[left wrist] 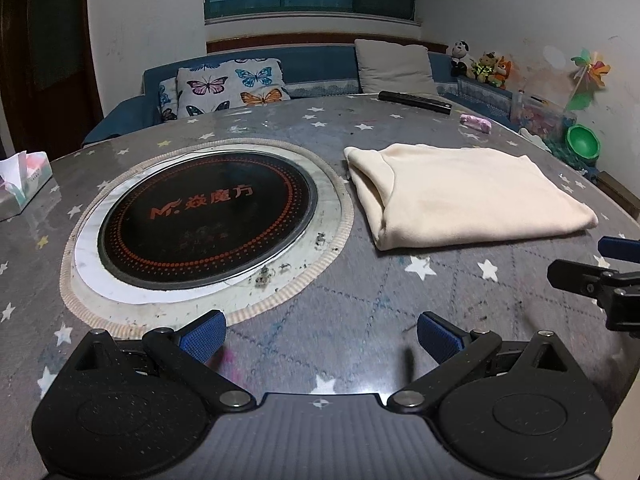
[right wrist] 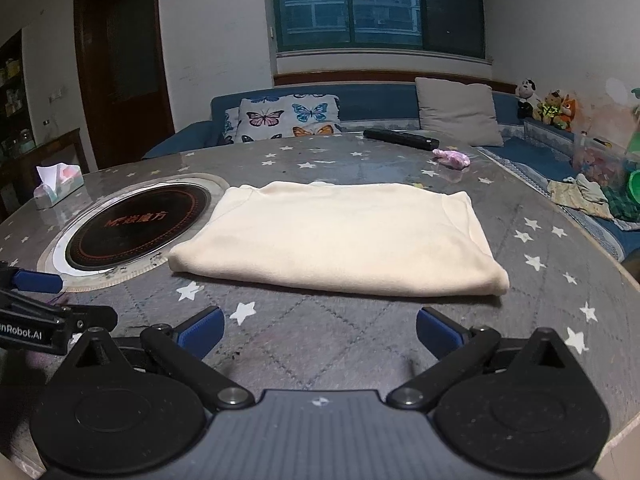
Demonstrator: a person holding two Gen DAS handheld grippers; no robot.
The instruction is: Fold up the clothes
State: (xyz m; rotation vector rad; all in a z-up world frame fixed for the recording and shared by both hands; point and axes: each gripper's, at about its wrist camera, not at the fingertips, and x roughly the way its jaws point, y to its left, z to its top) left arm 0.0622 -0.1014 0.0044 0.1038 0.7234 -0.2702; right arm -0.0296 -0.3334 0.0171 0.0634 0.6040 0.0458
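Note:
A cream garment lies folded into a flat rectangle on the grey star-patterned table; it also shows in the right wrist view. My left gripper is open and empty, over the table in front of the garment's left side. My right gripper is open and empty, just short of the garment's near edge. The right gripper's fingers show at the right edge of the left wrist view. The left gripper's blue fingertips show at the left edge of the right wrist view.
A round black induction hob is set into the table left of the garment. A tissue box stands at far left. A black remote and a pink wad lie at the far edge. A blue sofa with cushions stands behind.

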